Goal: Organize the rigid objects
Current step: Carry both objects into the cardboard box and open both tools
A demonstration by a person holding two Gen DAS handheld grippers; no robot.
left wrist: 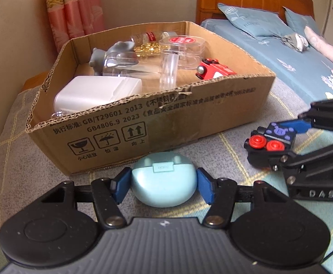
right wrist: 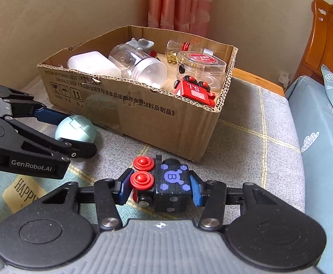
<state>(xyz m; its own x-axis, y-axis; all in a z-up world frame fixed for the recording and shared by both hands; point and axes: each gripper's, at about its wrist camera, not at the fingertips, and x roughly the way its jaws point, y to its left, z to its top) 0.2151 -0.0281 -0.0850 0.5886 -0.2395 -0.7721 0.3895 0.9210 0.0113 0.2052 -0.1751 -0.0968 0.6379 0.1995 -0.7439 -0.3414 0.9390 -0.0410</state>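
Our left gripper (left wrist: pixel 164 186) pinches the pale blue earbud case (left wrist: pixel 163 180) between its blue pads, the case resting on the checked cushion (left wrist: pixel 223 207) just in front of the cardboard box (left wrist: pixel 166 123). Our right gripper (right wrist: pixel 159 188) clamps the black toy block with red wheels (right wrist: pixel 164 182) on the cushion near the box's front right corner. Inside the box lie a red toy car (right wrist: pixel 195 91), clear jars (right wrist: pixel 141 66) and a white case (left wrist: pixel 95 93).

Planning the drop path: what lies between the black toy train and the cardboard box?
Only bare checked fabric between black toy train and cardboard box, clearest in the right wrist view.
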